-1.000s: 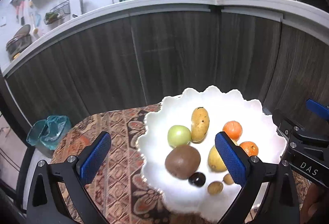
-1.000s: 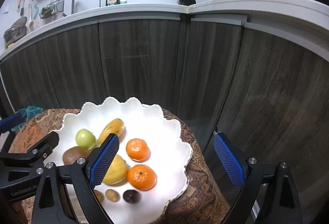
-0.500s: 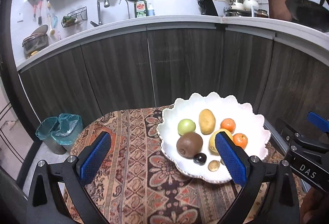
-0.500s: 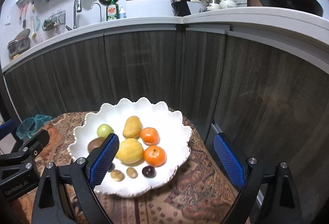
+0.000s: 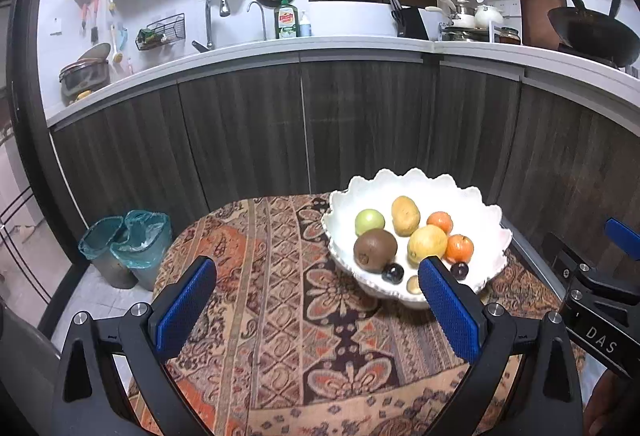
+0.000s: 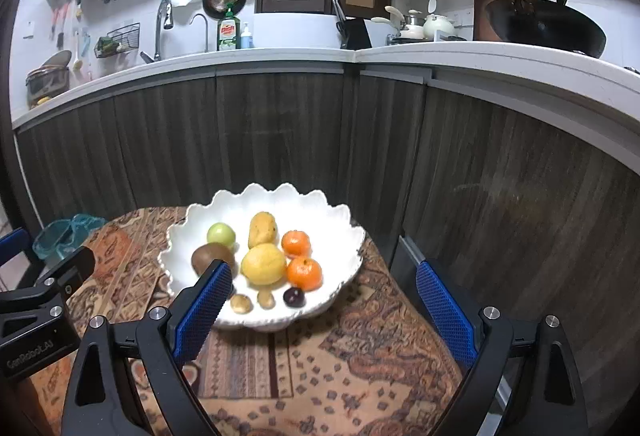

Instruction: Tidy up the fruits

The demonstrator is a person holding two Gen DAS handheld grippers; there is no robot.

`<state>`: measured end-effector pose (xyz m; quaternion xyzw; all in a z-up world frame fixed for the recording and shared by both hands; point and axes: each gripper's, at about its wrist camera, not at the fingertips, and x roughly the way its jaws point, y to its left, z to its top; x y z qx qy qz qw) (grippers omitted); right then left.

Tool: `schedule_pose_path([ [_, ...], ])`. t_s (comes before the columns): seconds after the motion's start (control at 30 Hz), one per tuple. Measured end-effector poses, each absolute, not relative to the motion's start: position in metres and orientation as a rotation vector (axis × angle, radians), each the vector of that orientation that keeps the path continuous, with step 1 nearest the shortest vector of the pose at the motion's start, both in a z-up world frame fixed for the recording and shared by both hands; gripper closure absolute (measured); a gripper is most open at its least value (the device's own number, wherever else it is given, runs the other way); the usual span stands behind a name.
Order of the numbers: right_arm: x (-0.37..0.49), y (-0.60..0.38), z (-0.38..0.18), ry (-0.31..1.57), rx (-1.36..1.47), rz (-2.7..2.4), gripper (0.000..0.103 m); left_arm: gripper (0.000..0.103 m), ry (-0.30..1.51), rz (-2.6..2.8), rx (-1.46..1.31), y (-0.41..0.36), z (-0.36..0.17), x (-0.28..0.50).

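A white scalloped bowl sits on the patterned tablecloth at the table's far right. It holds a green apple, a mango, a brown kiwi, a lemon, two oranges, dark plums and small brown fruits. My left gripper is open and empty, short of the bowl and to its left. My right gripper is open and empty, just in front of the bowl.
The patterned cloth covers the small round table. Dark cabinet fronts under a white counter stand right behind it. Two teal-lined bins stand on the floor at the left. The right gripper's body shows beside the left one.
Both grippers have pulled back and up from the bowl, which now looks smaller and farther. More tablecloth shows in front. Both stay open and empty.
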<state>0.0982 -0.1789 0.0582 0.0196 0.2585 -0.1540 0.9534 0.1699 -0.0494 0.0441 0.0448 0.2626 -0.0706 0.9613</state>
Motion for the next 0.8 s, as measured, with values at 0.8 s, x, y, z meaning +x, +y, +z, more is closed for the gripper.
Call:
schedule_pose_path([
  [0.8,0.048,-0.157,0.037,0.552,0.055,-0.277,0.008,0.0,0.535,-0.1,0.102,-0.028,0.027,0.118],
])
